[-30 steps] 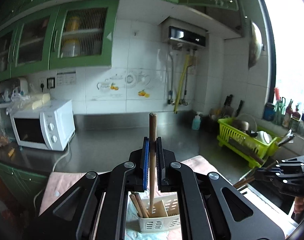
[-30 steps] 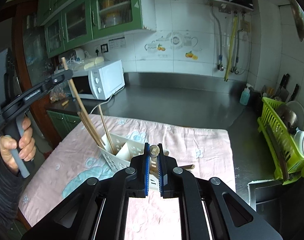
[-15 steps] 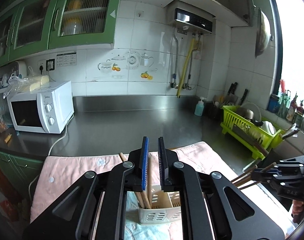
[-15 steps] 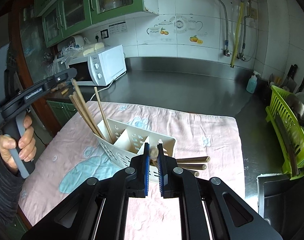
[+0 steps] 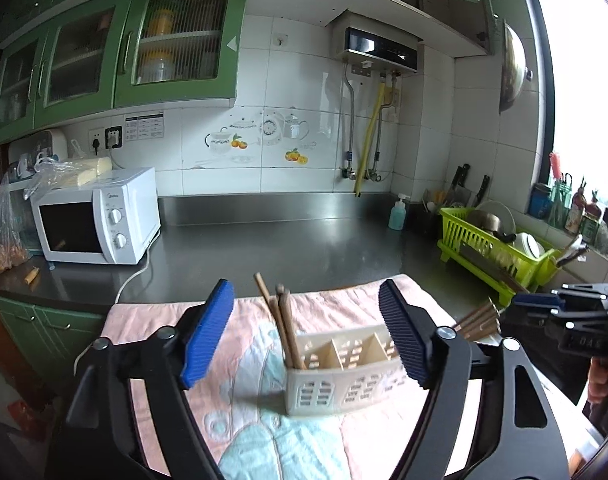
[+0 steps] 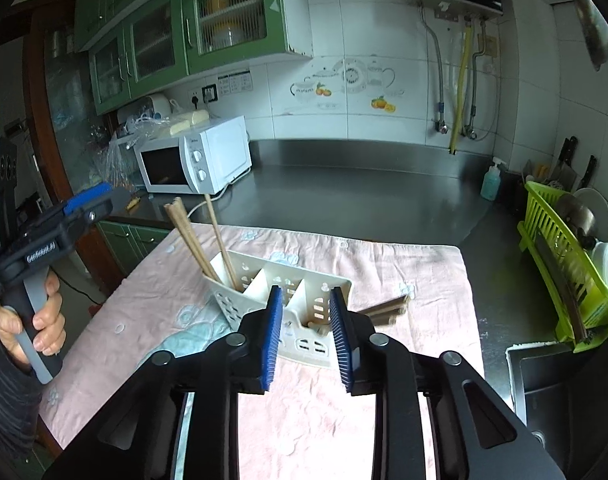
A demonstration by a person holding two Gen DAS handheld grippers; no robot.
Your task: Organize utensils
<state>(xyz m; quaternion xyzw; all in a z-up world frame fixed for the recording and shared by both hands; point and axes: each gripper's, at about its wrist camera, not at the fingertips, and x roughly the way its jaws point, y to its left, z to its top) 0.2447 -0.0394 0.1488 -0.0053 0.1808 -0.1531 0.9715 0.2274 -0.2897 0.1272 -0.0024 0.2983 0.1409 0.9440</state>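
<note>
Steel countertop (image 6: 363,200) carrying a pink patterned cloth (image 6: 423,272) along its near edge. White microwave (image 5: 98,216) at the counter's left end; green dish rack (image 5: 487,252) at the right end. White slotted utensil caddy (image 5: 335,372) on the cloth, near its middle. Wooden chopsticks (image 5: 282,320) standing tilted in the caddy's left compartment; further chopsticks (image 6: 387,308) lying level, sticking out past the caddy's right end. Left gripper (image 5: 305,336) over the caddy, jaws spreading wide, nothing between the pads. Right gripper (image 6: 305,332) at the caddy's right end, jaws parting, nothing clamped.
</note>
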